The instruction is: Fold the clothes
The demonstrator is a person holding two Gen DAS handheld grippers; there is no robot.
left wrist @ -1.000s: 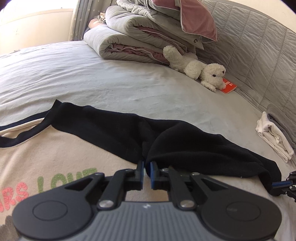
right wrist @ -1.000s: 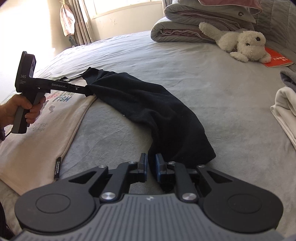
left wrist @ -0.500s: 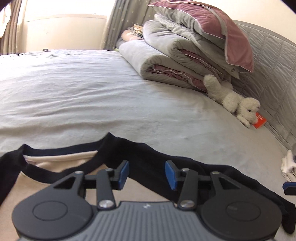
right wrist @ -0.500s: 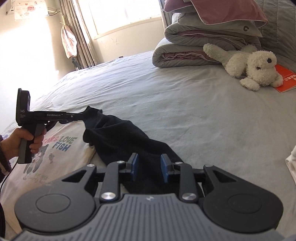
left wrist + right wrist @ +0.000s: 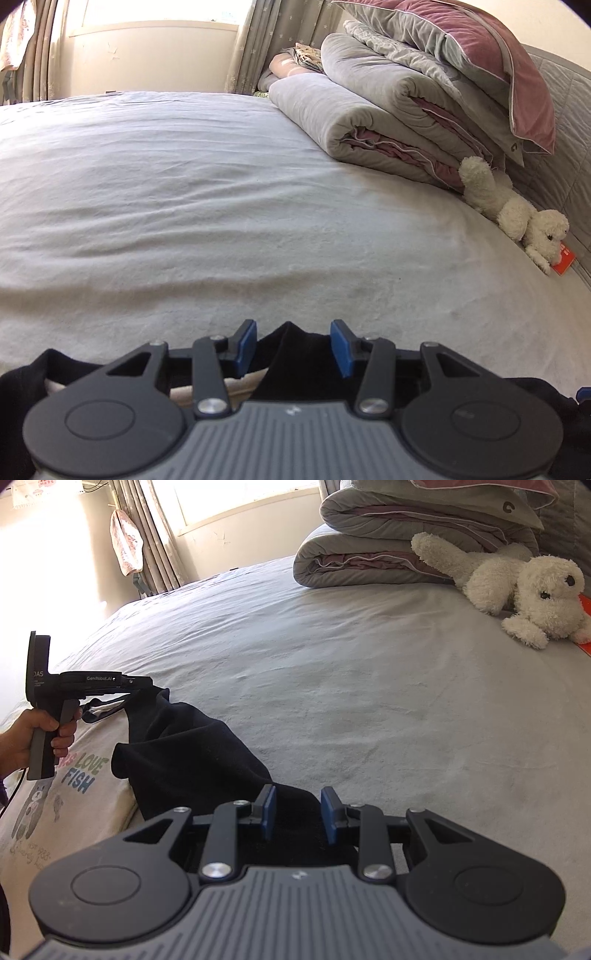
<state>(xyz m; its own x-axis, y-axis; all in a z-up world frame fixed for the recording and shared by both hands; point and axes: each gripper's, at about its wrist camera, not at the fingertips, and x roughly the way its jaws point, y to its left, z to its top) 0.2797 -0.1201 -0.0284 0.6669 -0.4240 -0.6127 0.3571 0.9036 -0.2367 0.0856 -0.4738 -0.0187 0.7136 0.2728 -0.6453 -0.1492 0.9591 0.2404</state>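
Right wrist view showed both hand-held grippers, right point(image 5: 297, 814) and left point(image 5: 293, 346), with jaws just parted, loosely straddling the black sleeve point(image 5: 192, 753), not pinching it.

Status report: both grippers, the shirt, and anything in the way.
Left gripper and right gripper open, black sleeve loose between the jaws. Cream shirt flat on bed. Nothing in the way.

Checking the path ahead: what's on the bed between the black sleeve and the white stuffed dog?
Nothing: between black sleeve and stuffed dog, only bare grey sheet, in the right wrist view.
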